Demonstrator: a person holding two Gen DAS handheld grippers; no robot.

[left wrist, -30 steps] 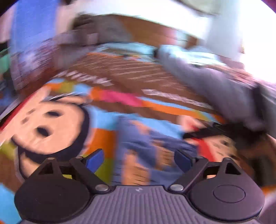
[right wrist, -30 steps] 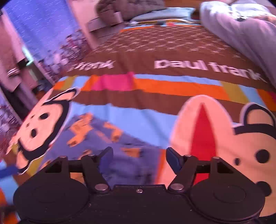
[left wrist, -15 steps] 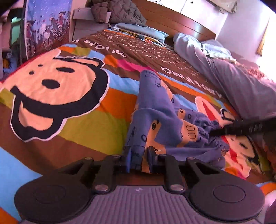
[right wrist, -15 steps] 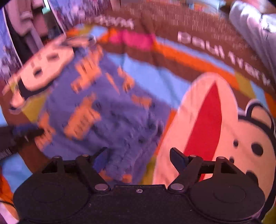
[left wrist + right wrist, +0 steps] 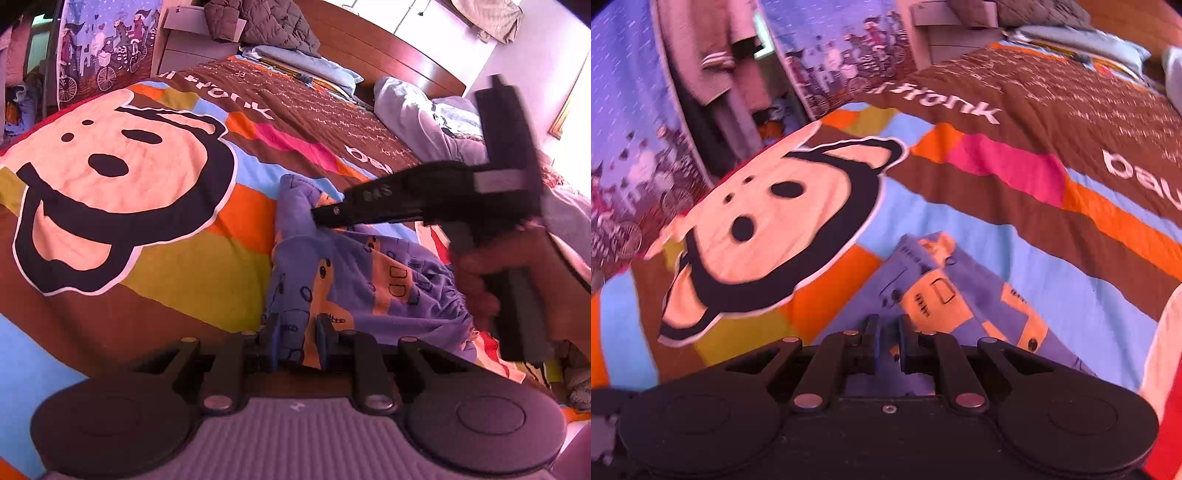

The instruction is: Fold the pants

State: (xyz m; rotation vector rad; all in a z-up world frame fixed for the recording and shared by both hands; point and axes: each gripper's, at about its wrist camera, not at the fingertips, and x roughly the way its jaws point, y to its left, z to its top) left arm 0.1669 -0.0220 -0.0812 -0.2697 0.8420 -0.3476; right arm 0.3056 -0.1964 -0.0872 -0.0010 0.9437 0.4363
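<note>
Small blue pants with orange vehicle prints lie crumpled on the cartoon bedspread. My left gripper is shut on their near edge, cloth pinched between the blue pads. In the left wrist view my right gripper reaches in from the right, held by a hand, its tips down on the far leg of the pants. In the right wrist view the right gripper has its jaws closing, with blue cloth of the pants pressed between the narrow pads.
A grey blanket lies heaped along the right of the bed. Pillows and a wooden headboard are at the far end. A nightstand with a quilted jacket and a printed curtain stand beyond the left edge.
My right gripper swung left across the pants to the far leg and its jaws came together on the cloth. The left gripper dropped, shut on the near edge, then stayed put.
</note>
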